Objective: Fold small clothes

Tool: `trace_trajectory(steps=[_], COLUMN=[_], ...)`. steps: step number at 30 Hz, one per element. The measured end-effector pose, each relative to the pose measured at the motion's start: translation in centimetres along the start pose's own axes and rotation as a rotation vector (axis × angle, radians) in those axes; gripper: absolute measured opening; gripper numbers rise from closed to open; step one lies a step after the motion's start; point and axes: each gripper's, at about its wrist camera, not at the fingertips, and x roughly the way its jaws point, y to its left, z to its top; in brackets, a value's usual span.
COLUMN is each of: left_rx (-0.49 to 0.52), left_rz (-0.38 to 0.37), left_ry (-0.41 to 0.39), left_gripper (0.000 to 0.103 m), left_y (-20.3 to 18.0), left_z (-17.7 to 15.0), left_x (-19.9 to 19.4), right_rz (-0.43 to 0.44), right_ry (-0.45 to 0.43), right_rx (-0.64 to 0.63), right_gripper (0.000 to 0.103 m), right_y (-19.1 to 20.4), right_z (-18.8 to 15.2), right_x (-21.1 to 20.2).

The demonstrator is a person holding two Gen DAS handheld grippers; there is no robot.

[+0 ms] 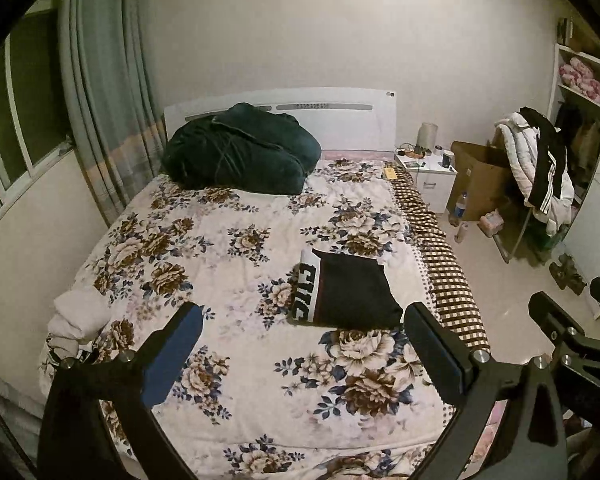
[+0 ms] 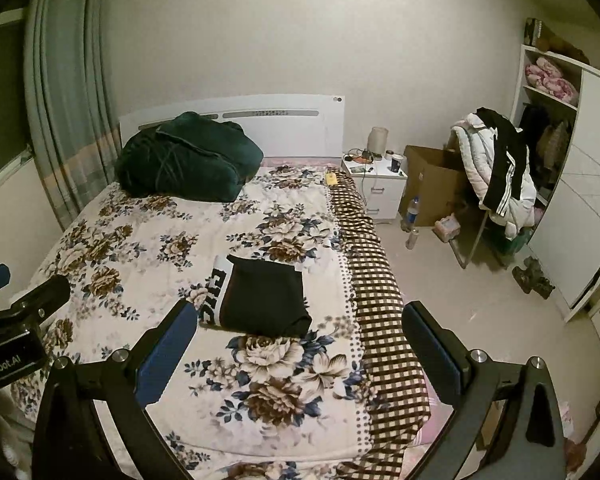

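Observation:
A folded black garment point(image 1: 352, 294) with a white lettered waistband lies flat on the floral bedspread point(image 1: 228, 240), near the bed's right side. It also shows in the right wrist view point(image 2: 264, 300). My left gripper point(image 1: 300, 328) is open and empty, held above the bed just short of the garment. My right gripper point(image 2: 296, 332) is open and empty, at about the same height, to the right of the left one. A small pale bundle of cloth point(image 1: 78, 314) sits at the bed's left edge.
A dark green blanket heap point(image 1: 240, 148) lies by the headboard. A checked brown blanket point(image 1: 444, 264) hangs off the bed's right edge. Right of the bed are a white nightstand point(image 2: 380, 188), a cardboard box point(image 2: 432, 184), bottles point(image 2: 411, 212), a chair with clothes point(image 2: 500, 164) and a wardrobe point(image 2: 572, 184).

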Motion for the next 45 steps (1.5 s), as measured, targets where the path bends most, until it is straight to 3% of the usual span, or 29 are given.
trace_trajectory(steps=[14,45], left_rx=[-0.017,-0.015], left_rz=[0.023,0.027], left_ry=[0.011,0.016], left_gripper=[0.103,0.103], left_y=[-0.1,-0.7], left_z=[-0.6,-0.3], left_x=[-0.7,-0.2], right_rz=[0.021,0.030], right_ry=[0.011,0.031], right_rx=[-0.020,-0.022], right_gripper=[0.103,0.103], right_y=[-0.5,0.2], right_z=[0.5,2.1], right_x=[-1.3,0.6])
